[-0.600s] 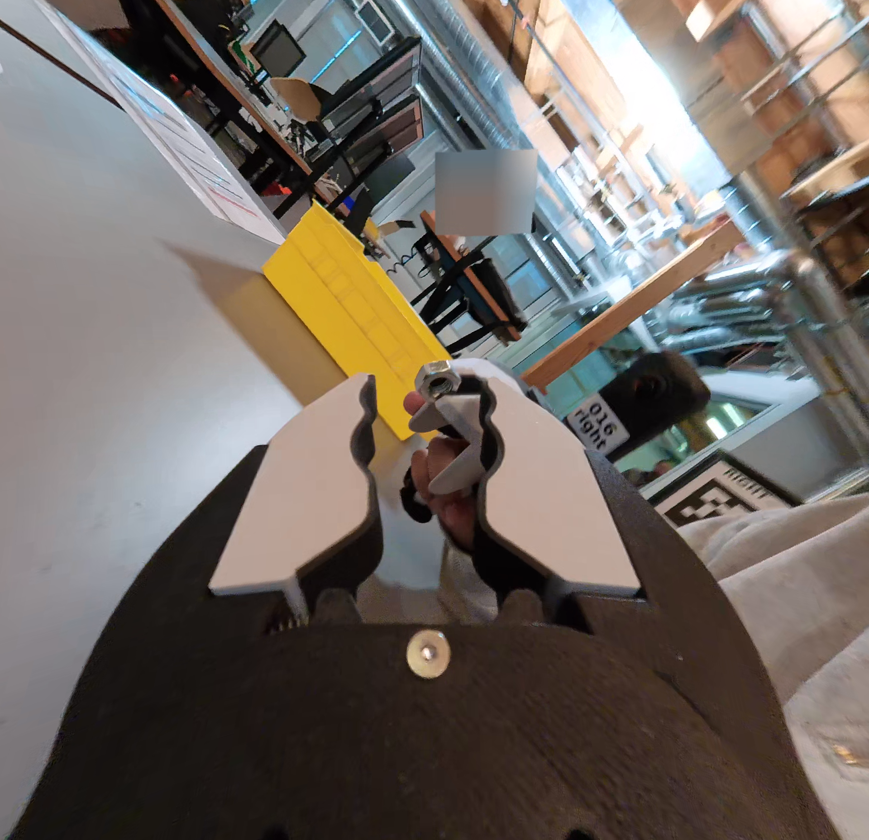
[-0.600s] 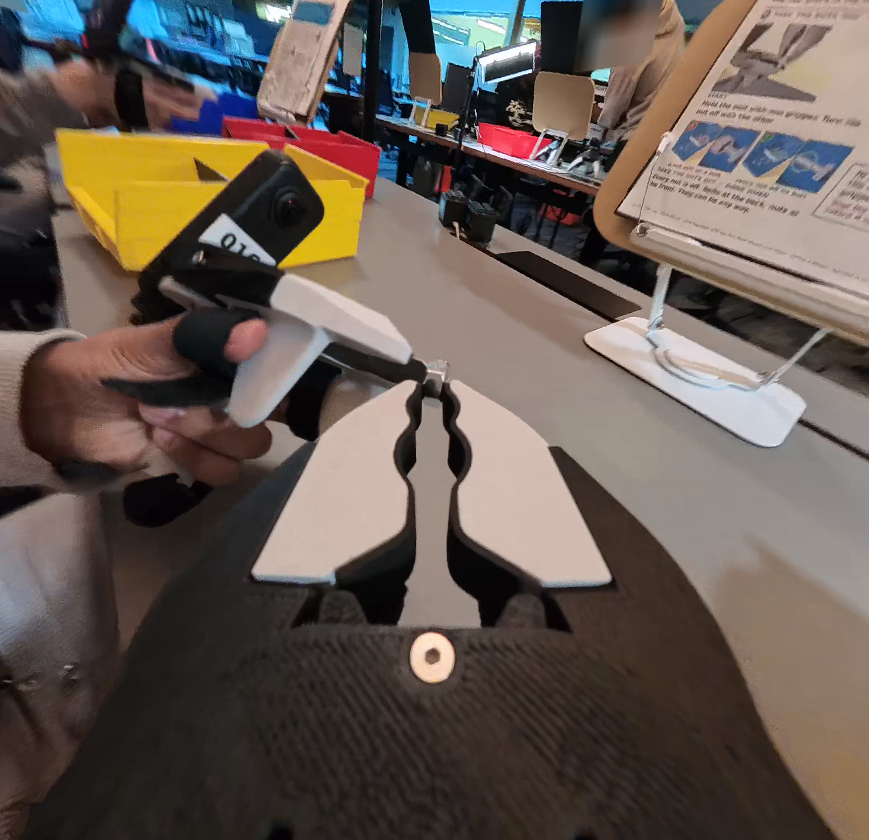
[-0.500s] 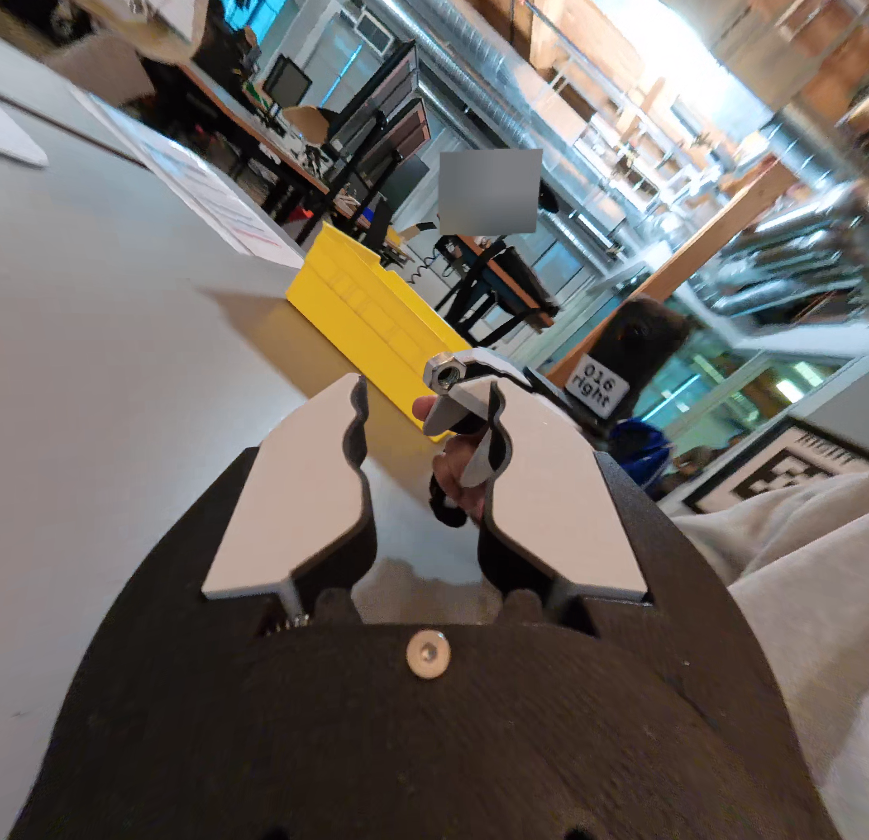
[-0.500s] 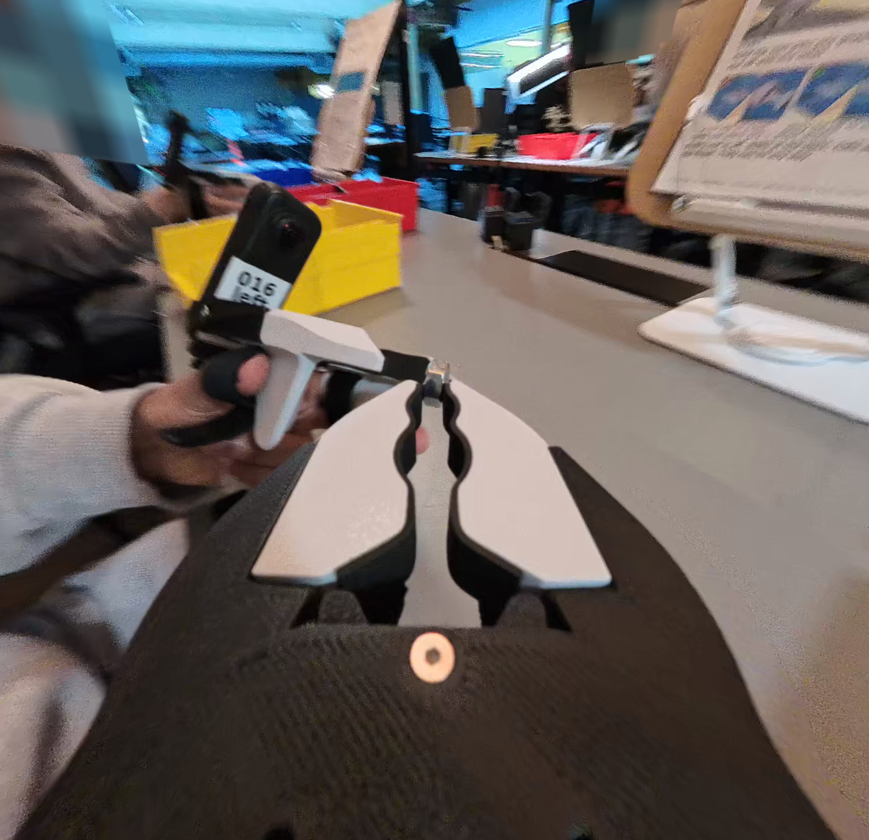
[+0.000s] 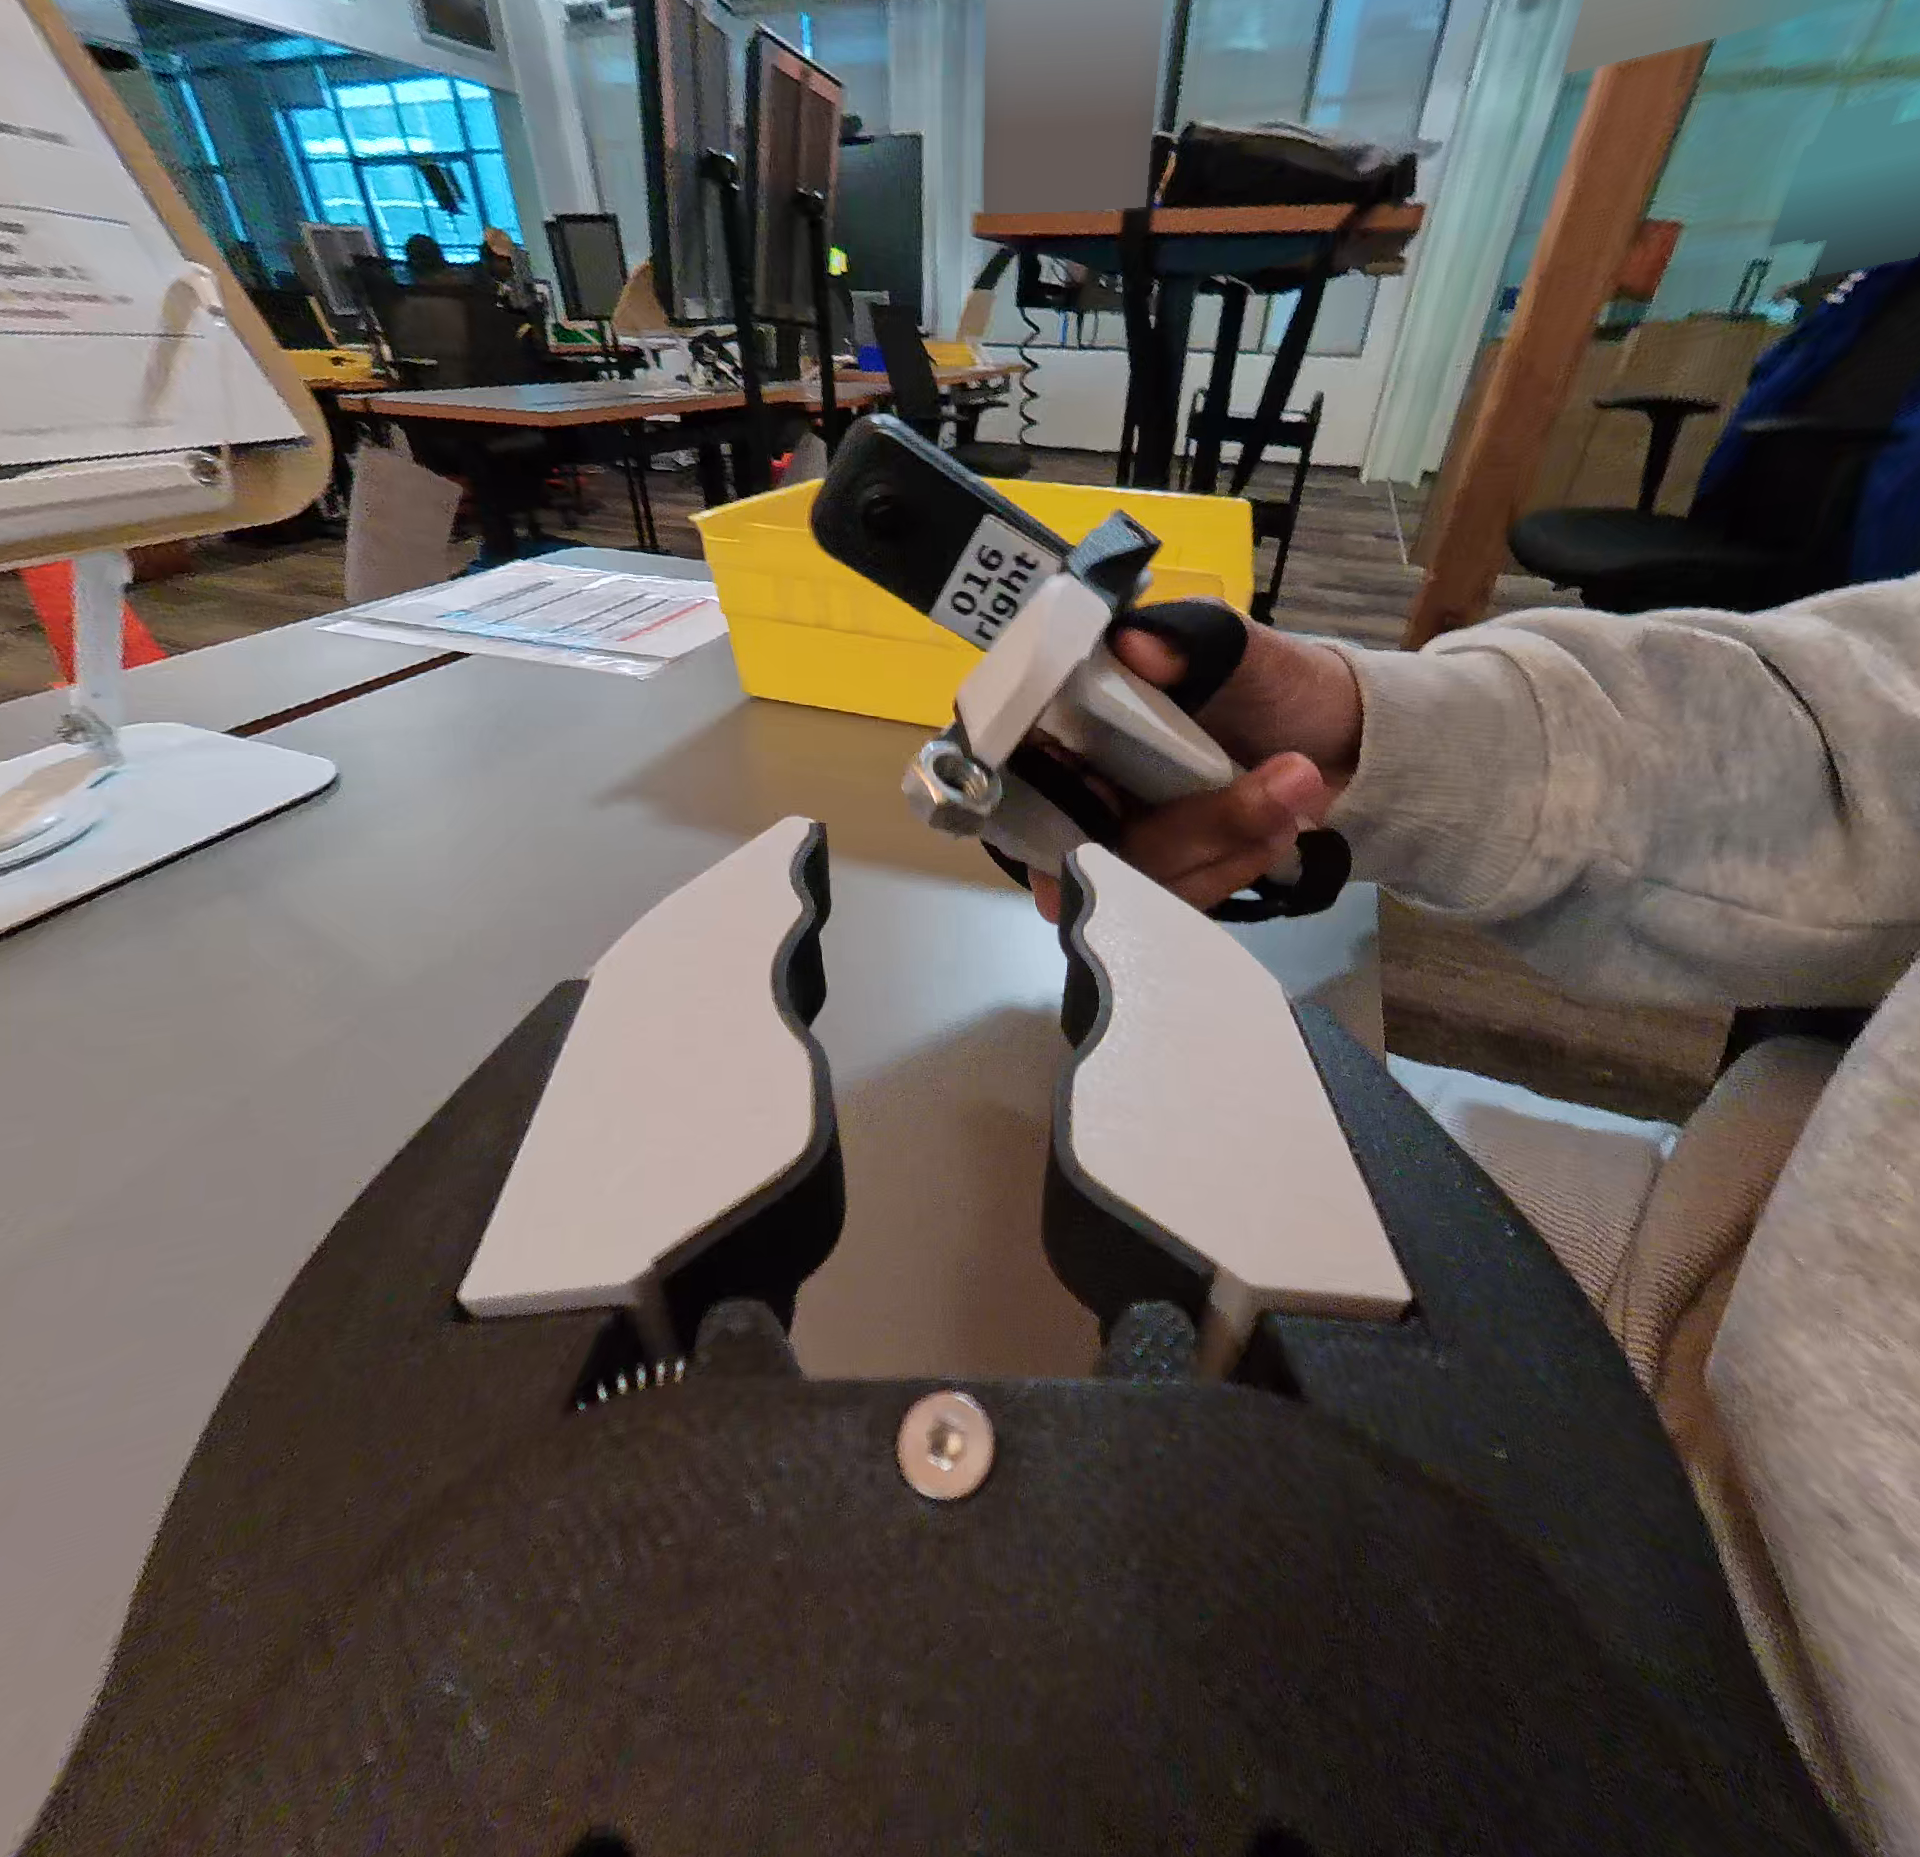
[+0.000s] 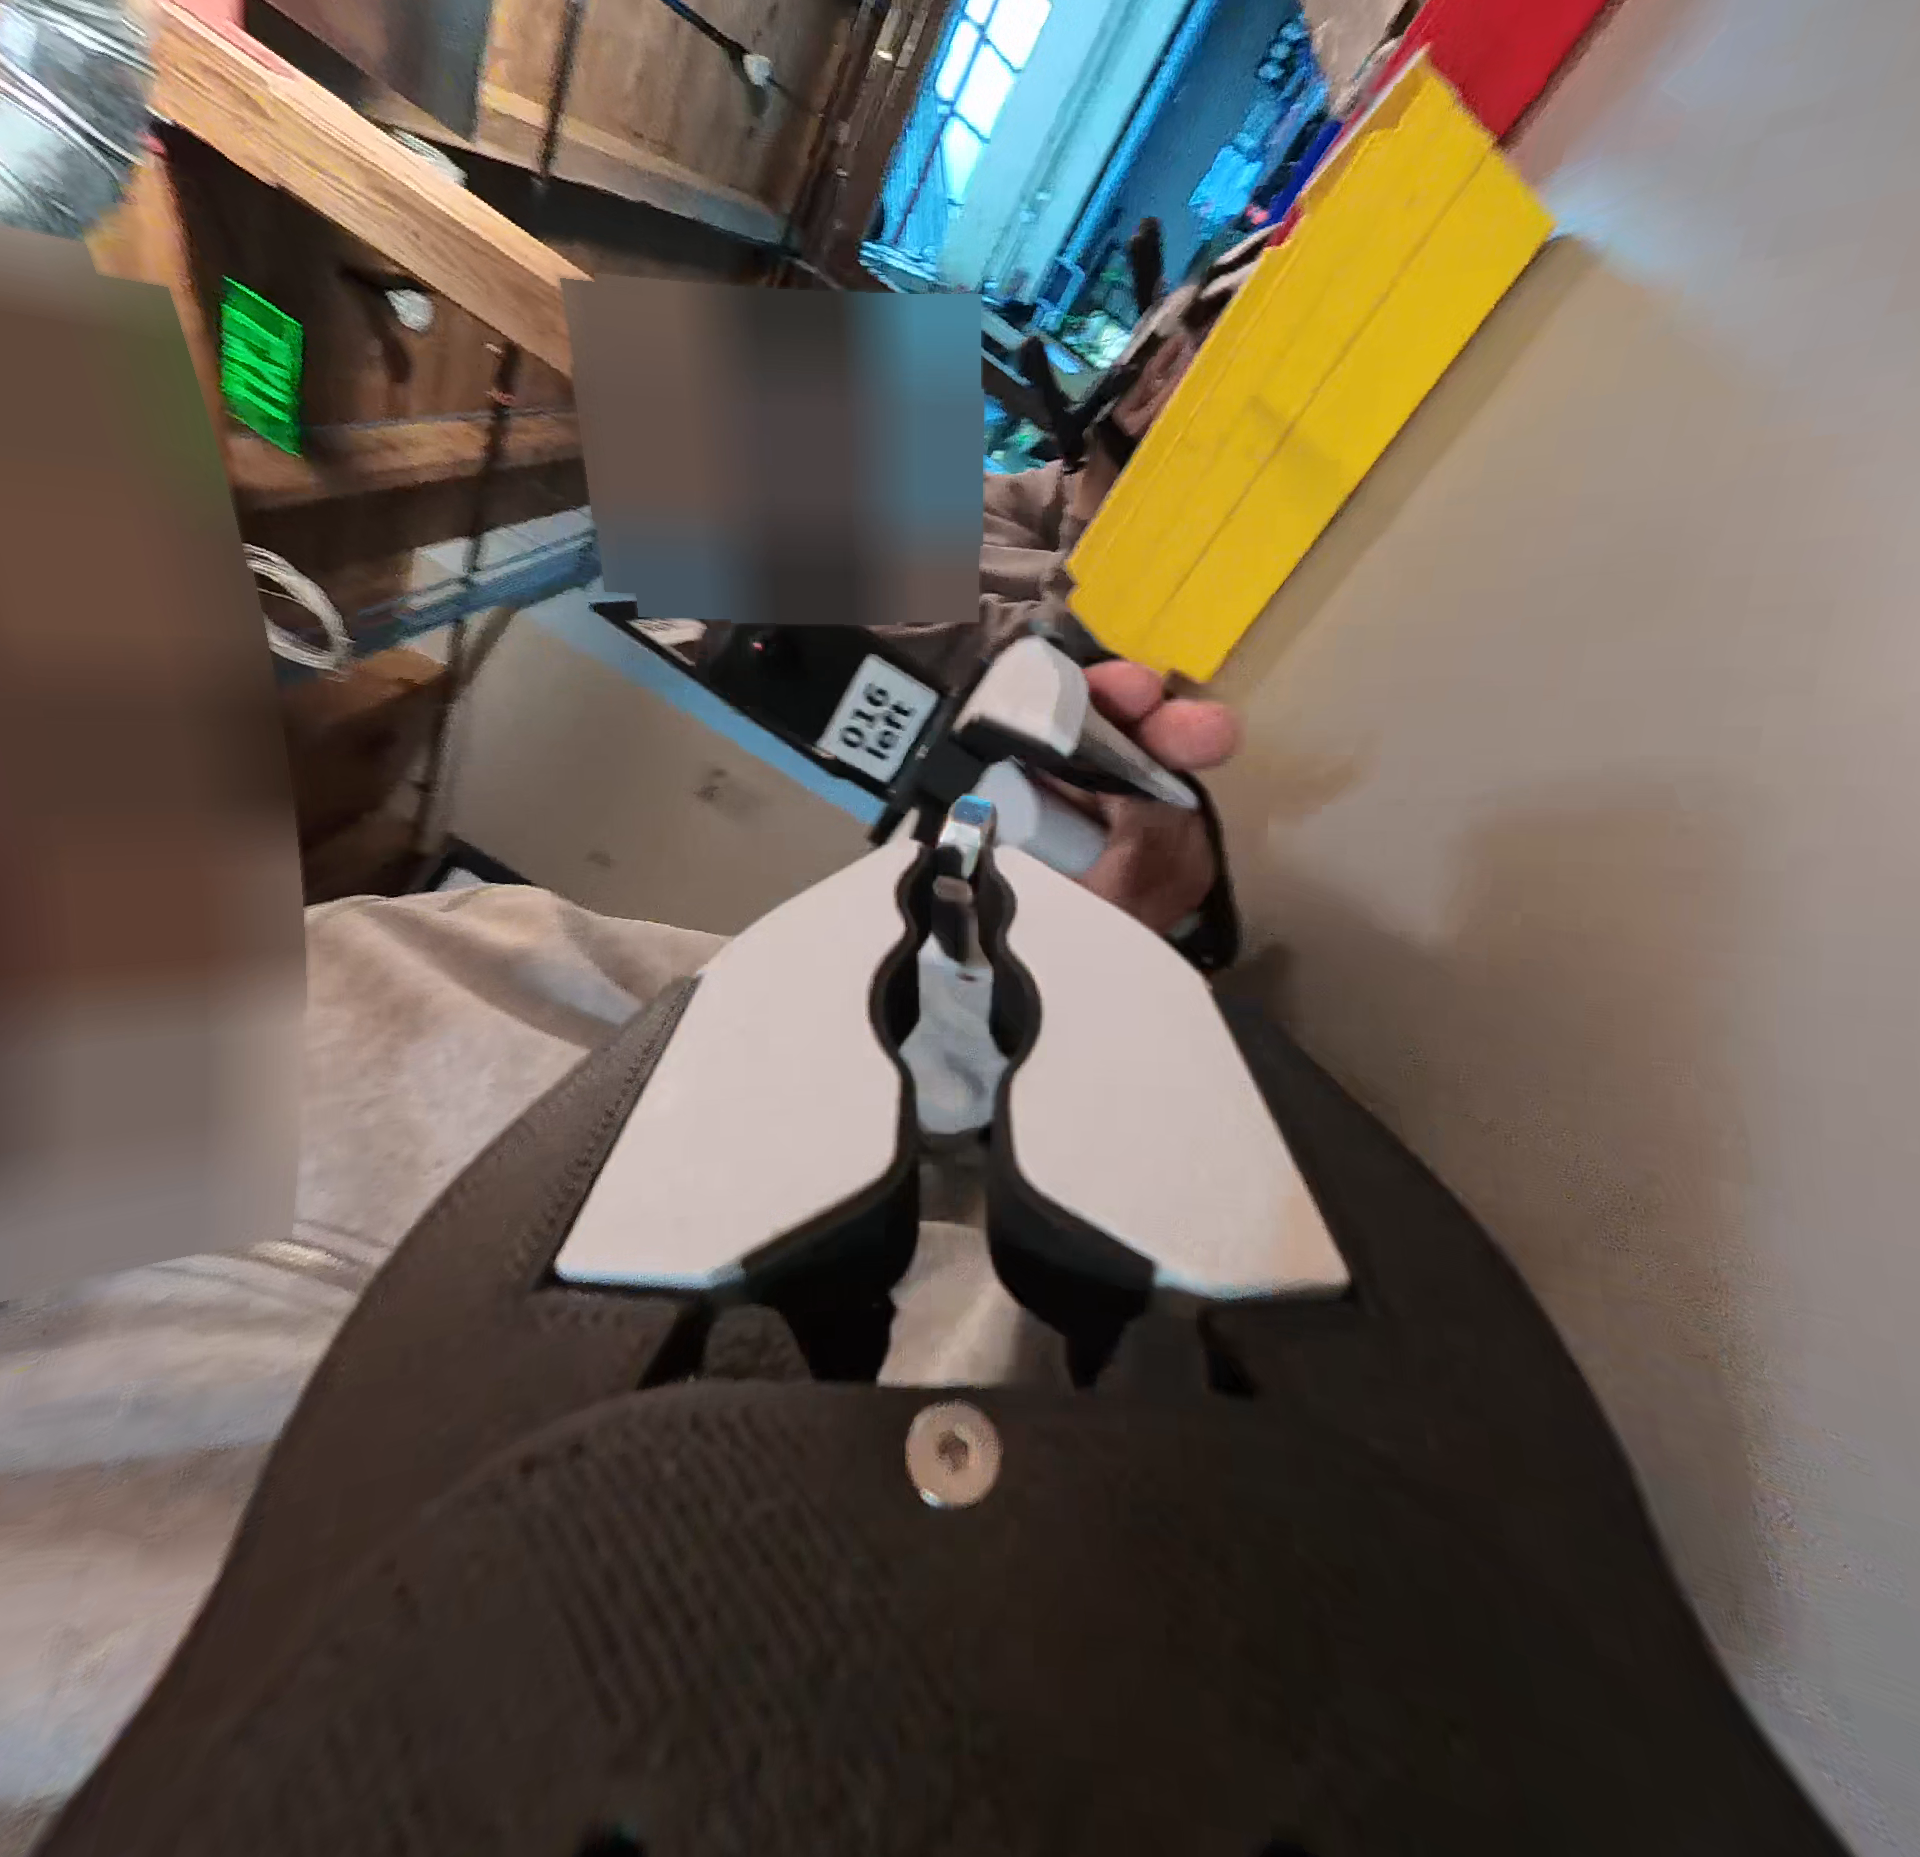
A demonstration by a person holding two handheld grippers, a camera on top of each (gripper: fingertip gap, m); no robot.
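My left gripper (image 5: 940,872) is wide open with nothing in it, hovering over the grey table (image 5: 312,976). My right gripper (image 6: 954,857) is closed on a steel nut (image 5: 951,789), pinched at its fingertips just ahead of the left one's right finger and off the table. Behind sits a yellow bin (image 5: 831,623), with a printed sheet (image 5: 551,607) and a white stand (image 5: 156,799) off to the left
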